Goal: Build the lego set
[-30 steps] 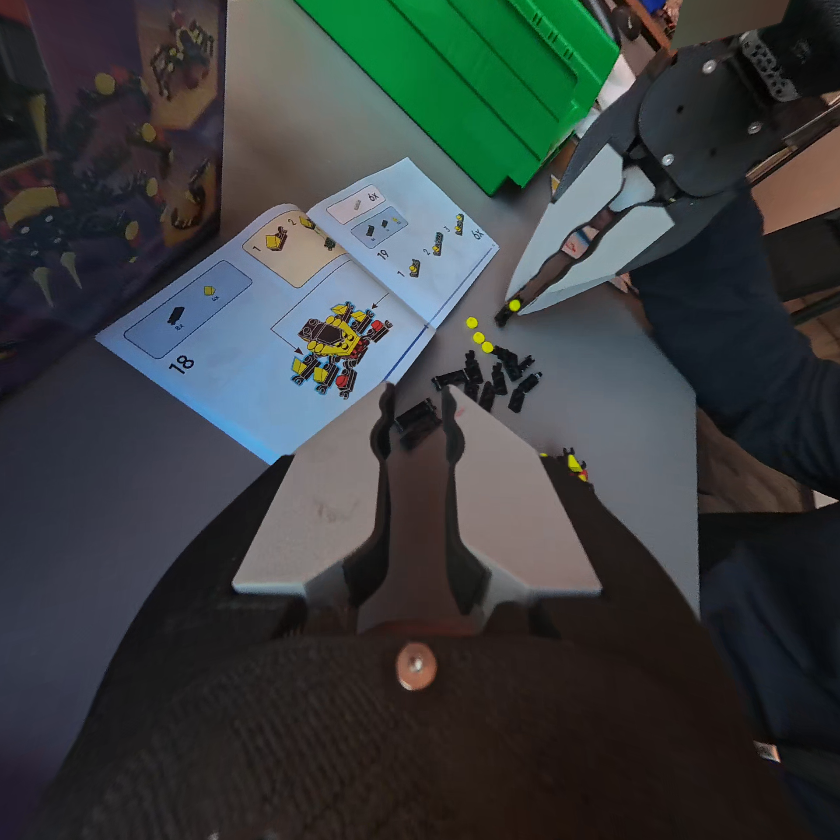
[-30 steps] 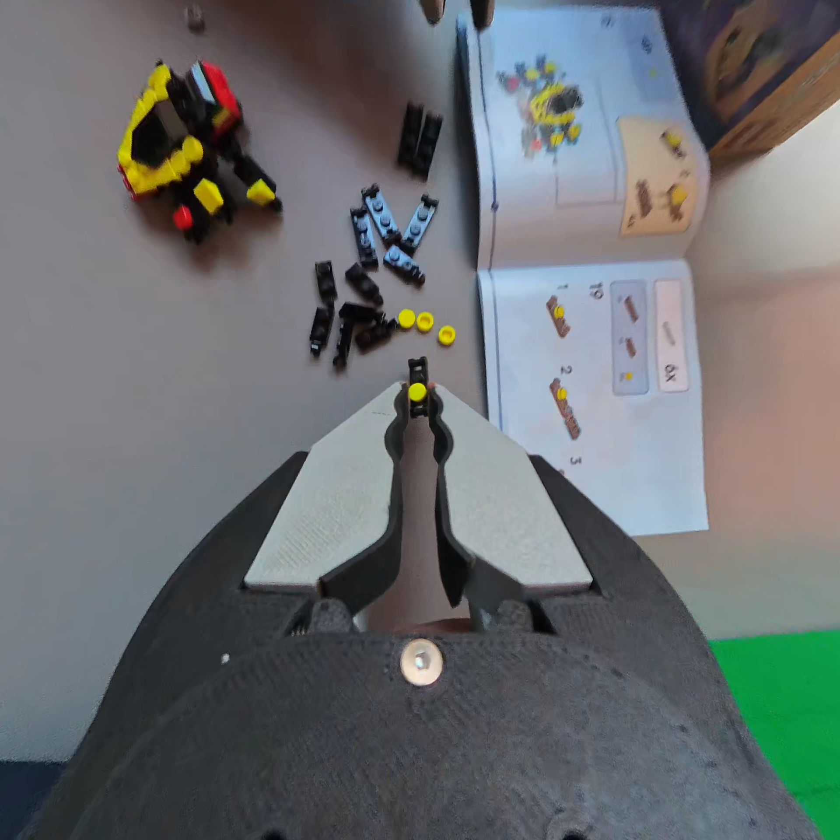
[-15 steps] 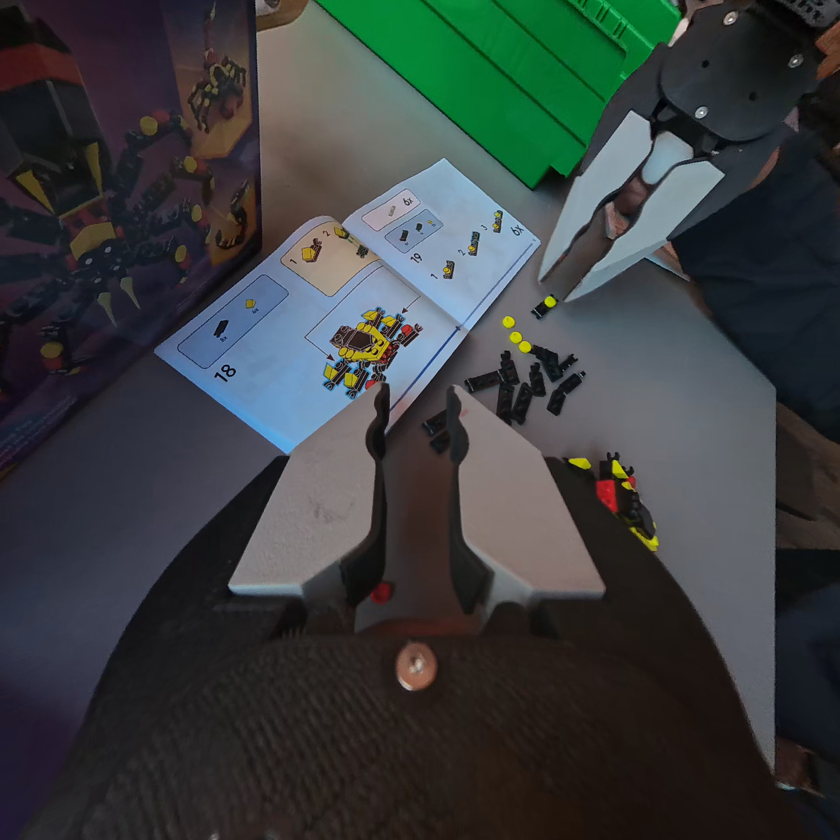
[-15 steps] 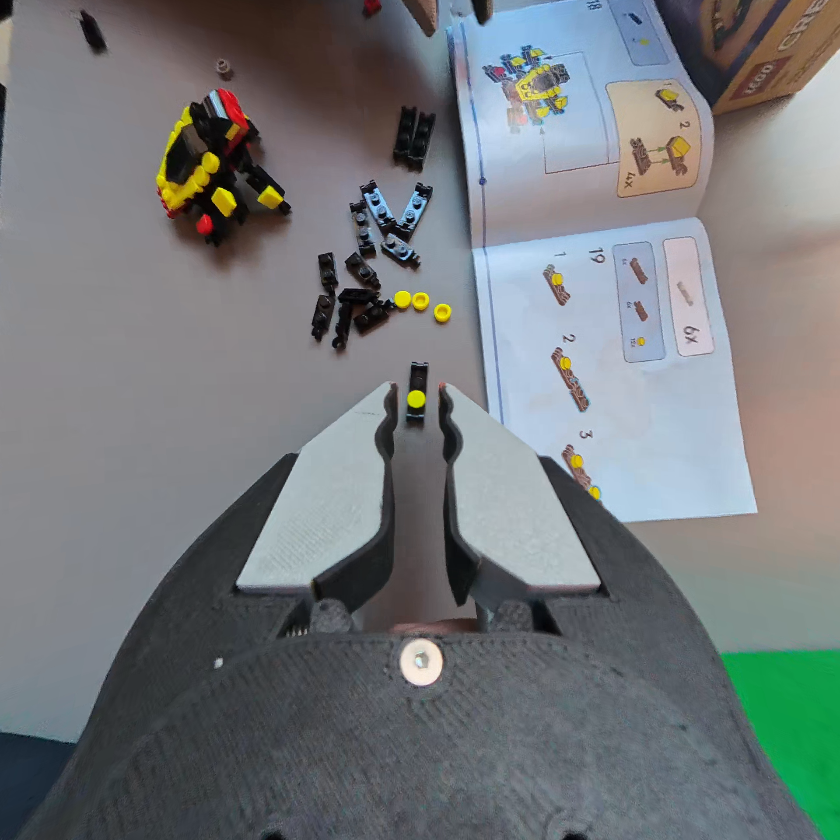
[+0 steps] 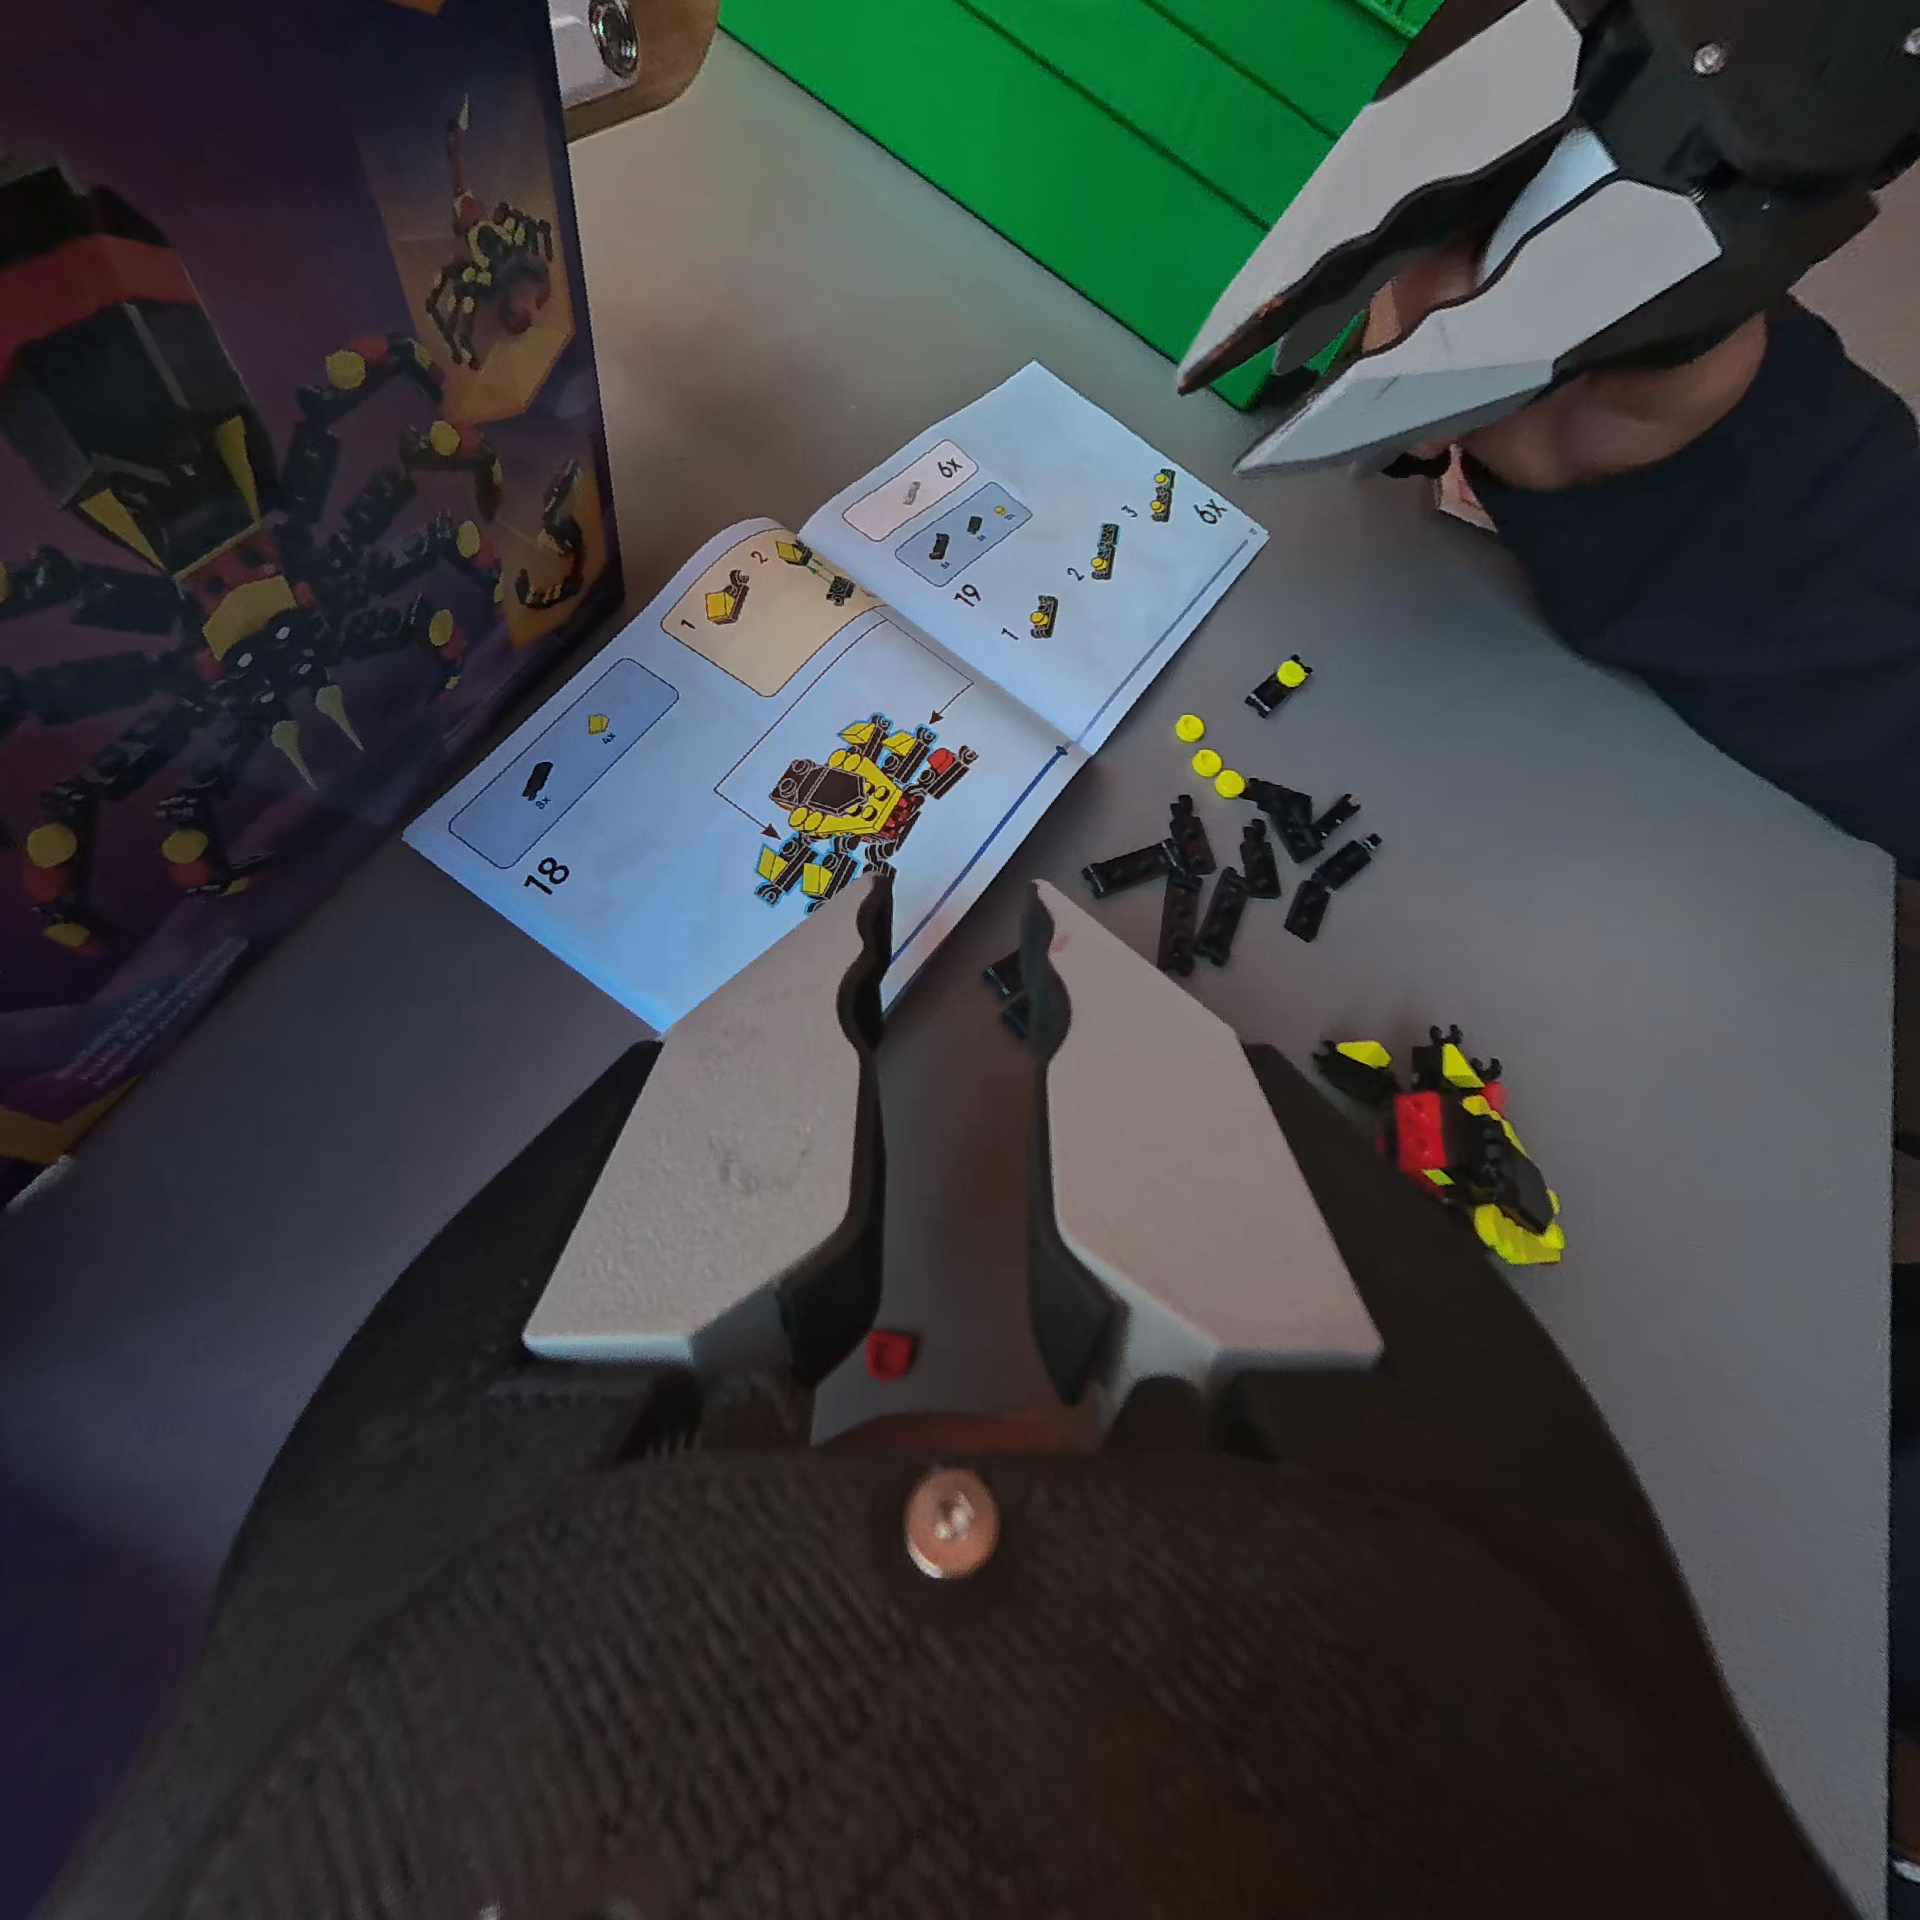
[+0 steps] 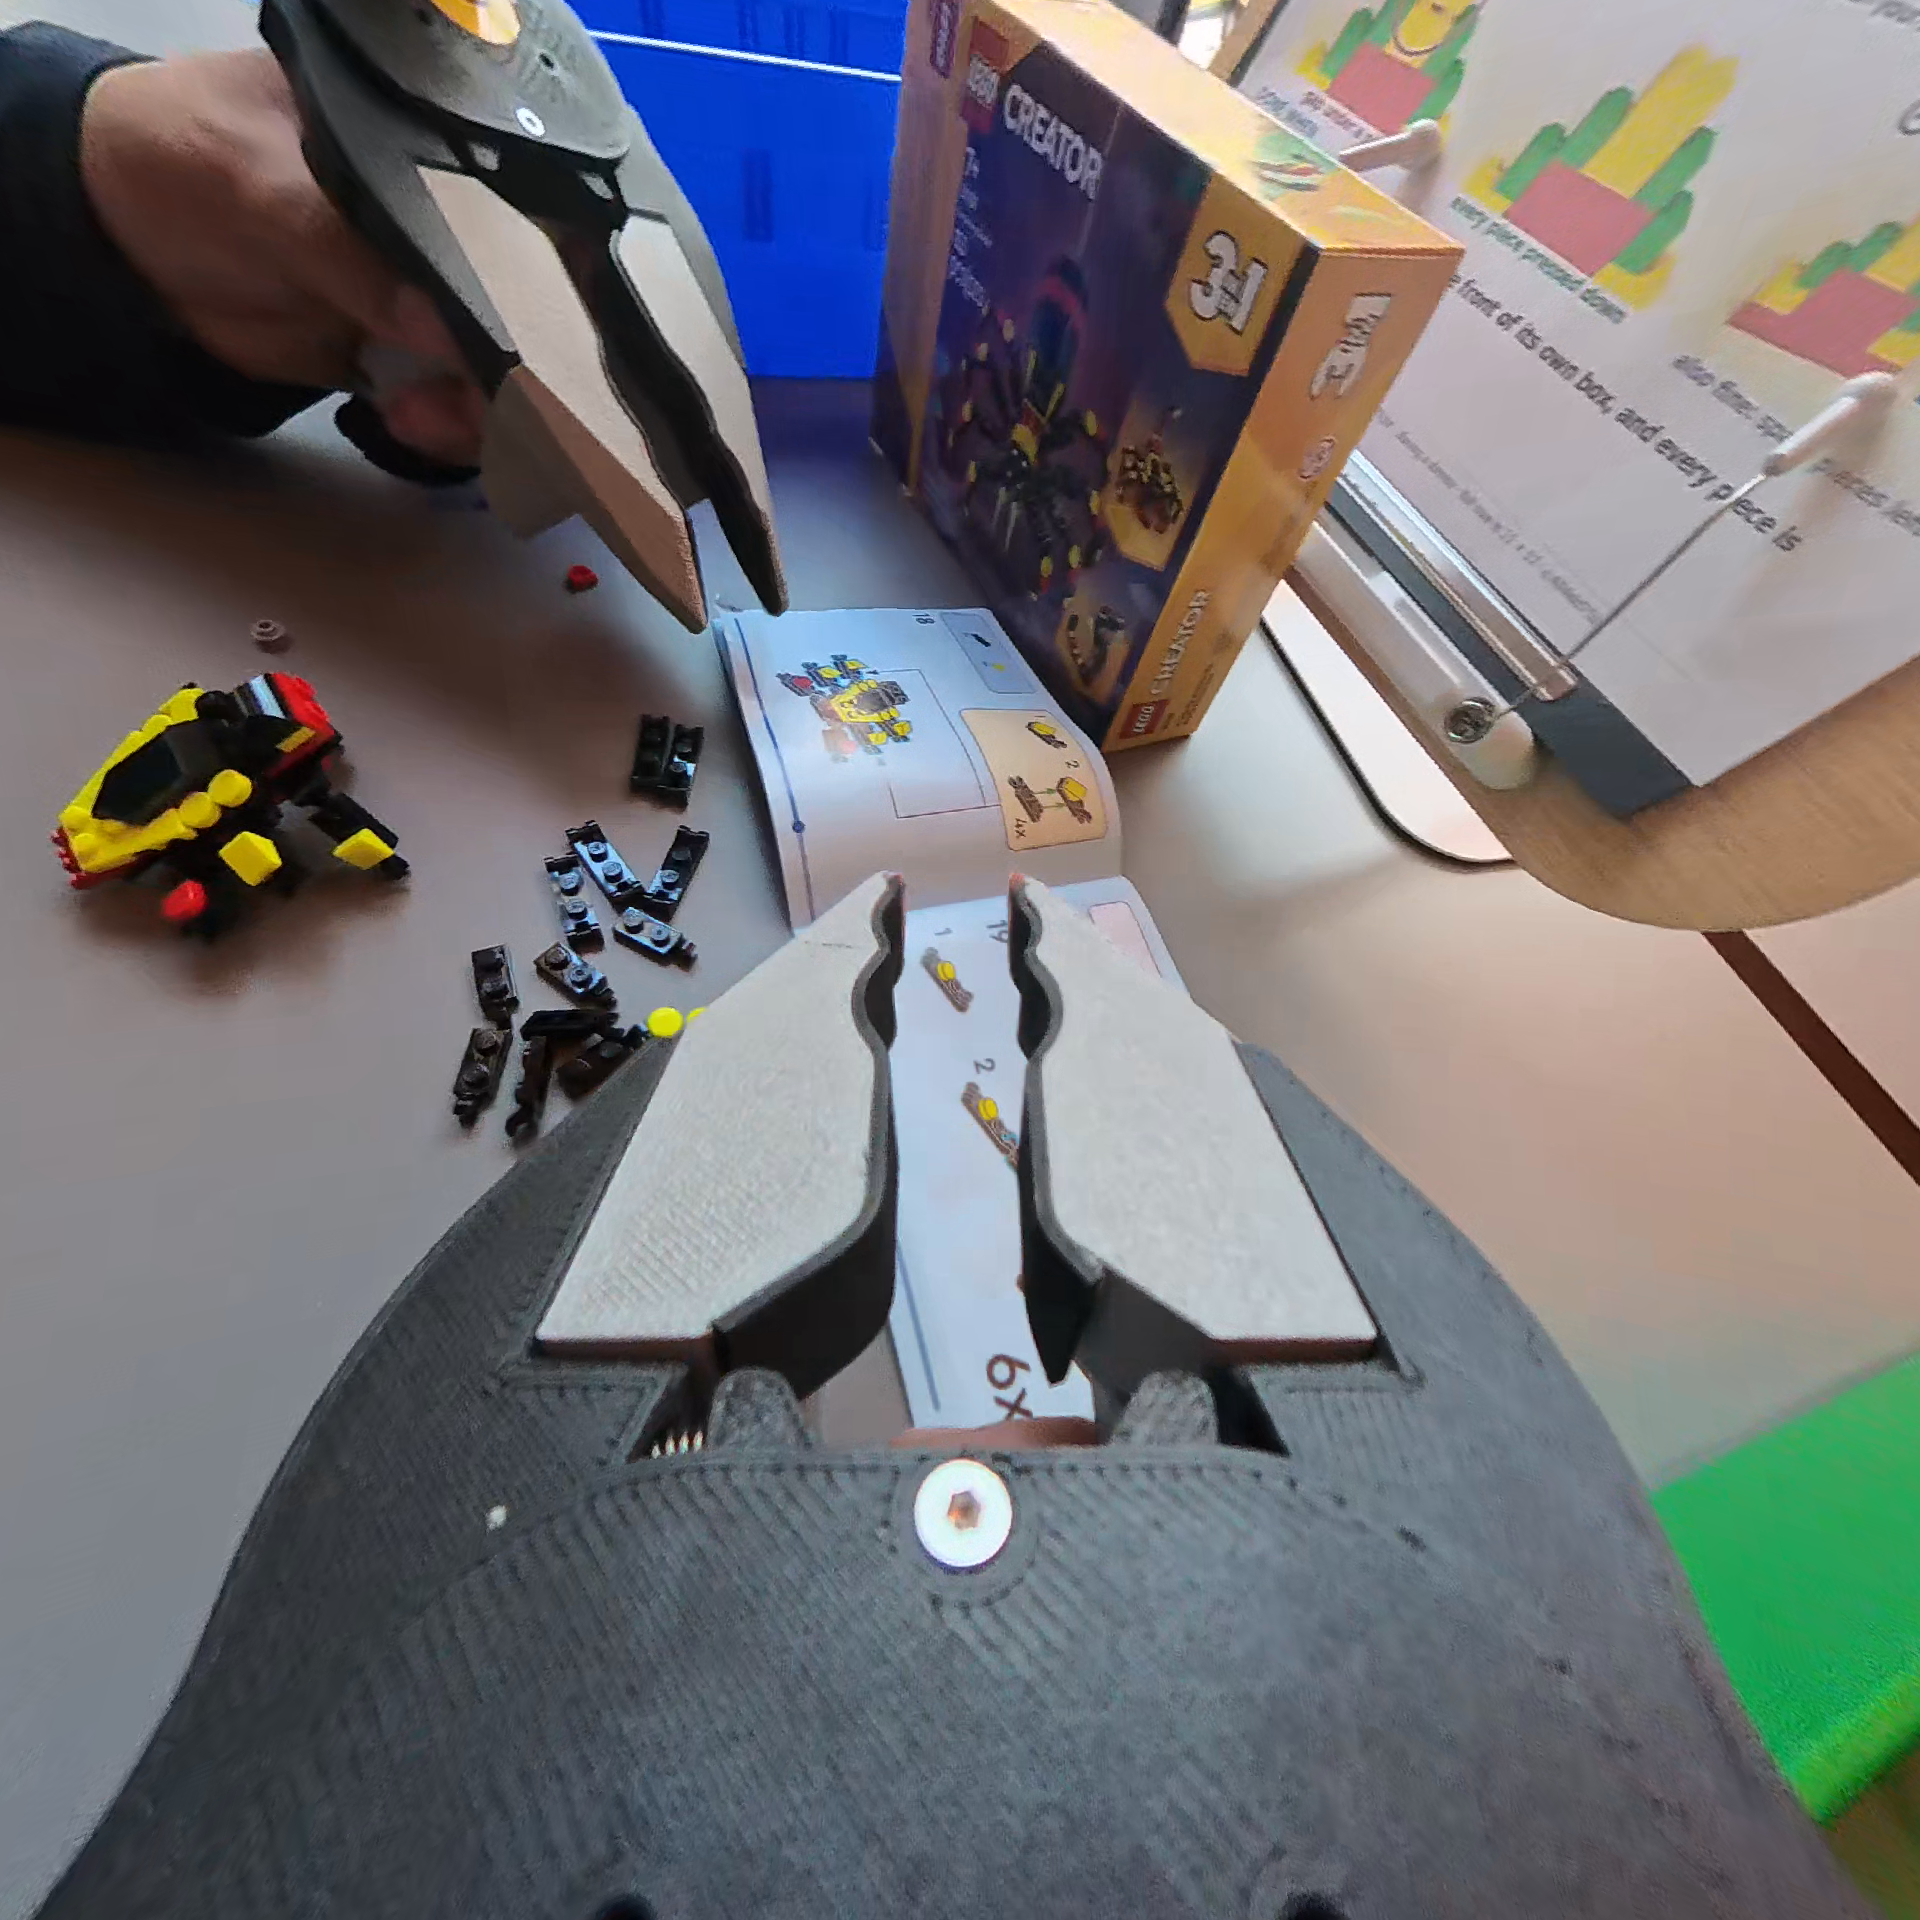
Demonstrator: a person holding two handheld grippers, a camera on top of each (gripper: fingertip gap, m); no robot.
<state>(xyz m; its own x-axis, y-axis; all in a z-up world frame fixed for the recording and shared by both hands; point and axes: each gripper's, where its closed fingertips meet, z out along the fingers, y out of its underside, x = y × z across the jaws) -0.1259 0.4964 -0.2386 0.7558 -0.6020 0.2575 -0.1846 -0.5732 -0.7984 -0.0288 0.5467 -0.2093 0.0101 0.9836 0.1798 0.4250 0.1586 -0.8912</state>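
Observation:
A small black plate with a yellow stud on it (image 5: pixel 1278 686) lies loose on the grey table (image 5: pixel 1621 1018), next to three yellow studs (image 5: pixel 1205 758) and a pile of black plates (image 5: pixel 1236 873), which also shows in the right wrist view (image 6: pixel 582 966). The partly built yellow, black and red model (image 5: pixel 1455 1143) (image 6: pixel 208 800) sits beside them. My right gripper (image 6: pixel 954 894) is open and empty, raised above the open instruction booklet (image 6: pixel 914 748); it also shows in the left wrist view (image 5: pixel 1221 426). My left gripper (image 5: pixel 956 914) is open and empty above the booklet's near edge (image 5: pixel 831 707); the right wrist view shows it too (image 6: pixel 736 615).
The set's box (image 5: pixel 260 520) (image 6: pixel 1143 416) stands behind the booklet. A green bin (image 5: pixel 1091 135) and a blue bin (image 6: pixel 790 208) are at the table's far sides. A wooden board with printed sheets (image 6: pixel 1662 364) overhangs. A red stud (image 6: pixel 580 578) and a grey stud (image 6: pixel 268 632) lie apart. My right fingertips sit around 12 cm from my left ones. The left tips stand about 15 cm off the grey stud (image 6: pixel 268 632).
My right gripper opened, let go of the black plate with the yellow stud, and lifted up and away from it. My left gripper drew back and rose from the pair of black plates.

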